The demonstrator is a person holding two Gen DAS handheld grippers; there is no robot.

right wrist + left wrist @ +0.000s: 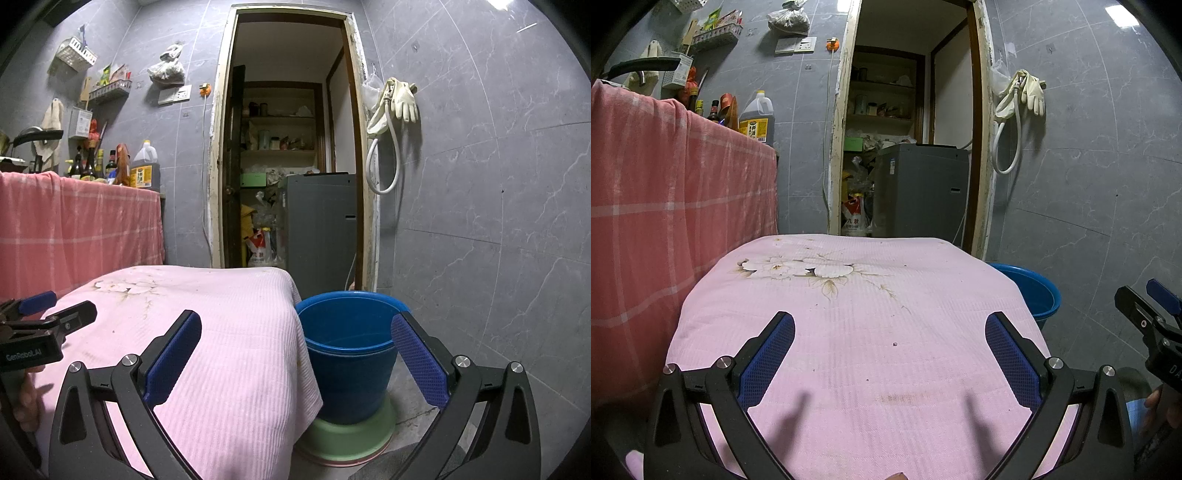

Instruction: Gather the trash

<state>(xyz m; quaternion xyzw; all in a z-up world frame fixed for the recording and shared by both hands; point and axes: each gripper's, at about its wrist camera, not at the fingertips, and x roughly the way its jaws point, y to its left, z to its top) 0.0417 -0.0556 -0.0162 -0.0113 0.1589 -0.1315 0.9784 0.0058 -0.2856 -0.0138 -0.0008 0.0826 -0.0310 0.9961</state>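
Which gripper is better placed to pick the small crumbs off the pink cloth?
Left, probably. The left gripper hovers open over the pink cloth, with a small crumb between its fingers. The right gripper is also open but straddles the cloth's edge and the blue bucket.

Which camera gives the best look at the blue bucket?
The right wrist view: the blue bucket shows nearly whole, inside included, beside the pink cloth. The left wrist view shows only part of it behind the cloth.
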